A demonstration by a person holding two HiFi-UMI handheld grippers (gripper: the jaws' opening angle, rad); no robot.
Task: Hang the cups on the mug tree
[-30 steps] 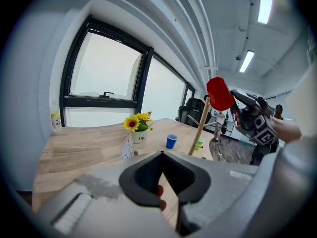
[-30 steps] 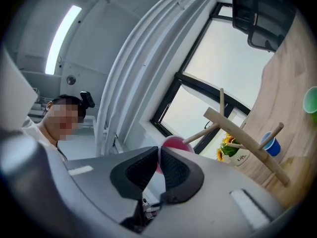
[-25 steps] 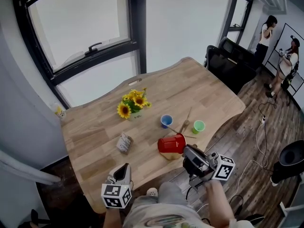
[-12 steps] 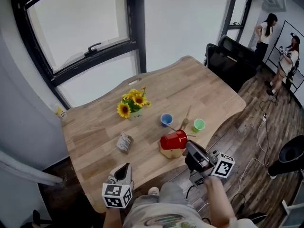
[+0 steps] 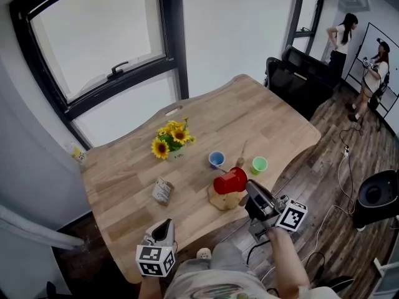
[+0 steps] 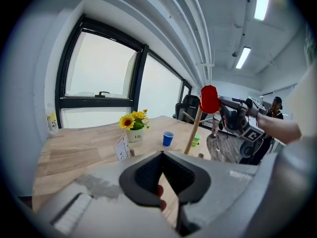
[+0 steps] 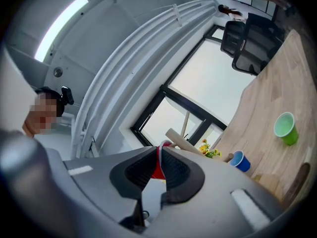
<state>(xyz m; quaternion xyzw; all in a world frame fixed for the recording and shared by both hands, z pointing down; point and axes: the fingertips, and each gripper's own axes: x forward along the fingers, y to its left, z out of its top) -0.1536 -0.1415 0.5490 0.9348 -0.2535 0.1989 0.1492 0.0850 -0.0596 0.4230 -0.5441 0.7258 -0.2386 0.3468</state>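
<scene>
Looking down in the head view, the glossy red plastic cup point(image 5: 230, 180) lies tipped on its side at the top of the pale wooden mug tree point(image 5: 224, 199), which stands near the front edge of the light wood-grain table point(image 5: 124, 185). The right gripper point(image 5: 250, 188) reaches in from the lower right and meets the cup's mouth, with the forearm rising from the bottom edge. The left gripper point(image 5: 165, 224) is held low at the near table edge, pointing across the table, well apart from the tree. A small blue plastic cup point(image 5: 216, 159) and a small green plastic cup point(image 5: 259, 164) stand upright behind the tree, one on each side.

In the left gripper view, the black ribbed pads are pressed together at their tips with nothing between them. The red cup sits high on the slanted wooden pole, the right gripper touching it.

In the right gripper view, the jaws pinch the thin red wall of the cup just below its white rim; they have just eased apart slightly. A round wooden peg point(image 7: 185, 144) crosses just behind the cup.
</scene>
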